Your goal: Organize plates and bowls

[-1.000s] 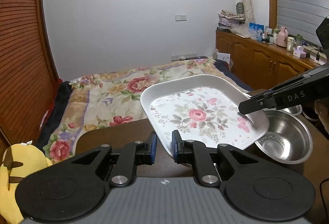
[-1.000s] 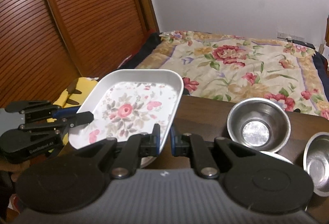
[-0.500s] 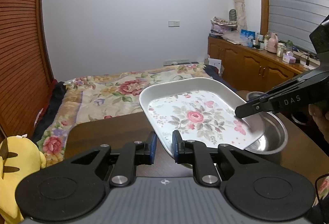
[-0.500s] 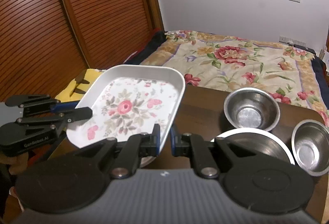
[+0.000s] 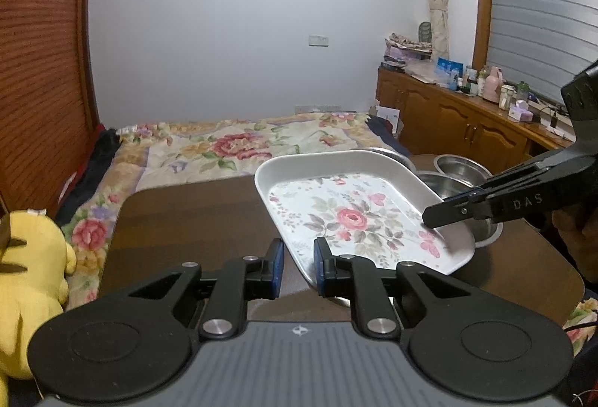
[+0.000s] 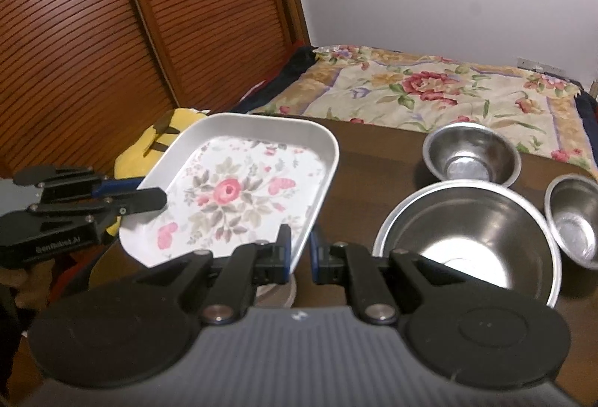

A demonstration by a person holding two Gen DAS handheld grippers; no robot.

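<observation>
A white rectangular plate with a rose pattern [image 5: 355,216] [image 6: 239,190] is held tilted above the brown table by both grippers. My left gripper [image 5: 298,267] is shut on the plate's near left edge; it also shows in the right wrist view [image 6: 153,196]. My right gripper [image 6: 299,252] is shut on the opposite edge and shows at the right of the left wrist view [image 5: 433,214]. A large steel bowl [image 6: 467,239] and two small steel bowls, one behind it [image 6: 471,156] and one to its right [image 6: 575,220], stand on the table.
The brown table [image 5: 187,212] has rounded corners, with a flowered bed [image 5: 231,149] beyond it. A yellow plush toy [image 5: 26,257] sits off the table's left. A white round dish [image 6: 278,293] shows under the plate near my right gripper. Wooden cabinets [image 5: 467,123] line the right wall.
Both grippers have carried the plate back and to the left, away from over the bowls. The large steel bowl now shows uncovered in the right wrist view.
</observation>
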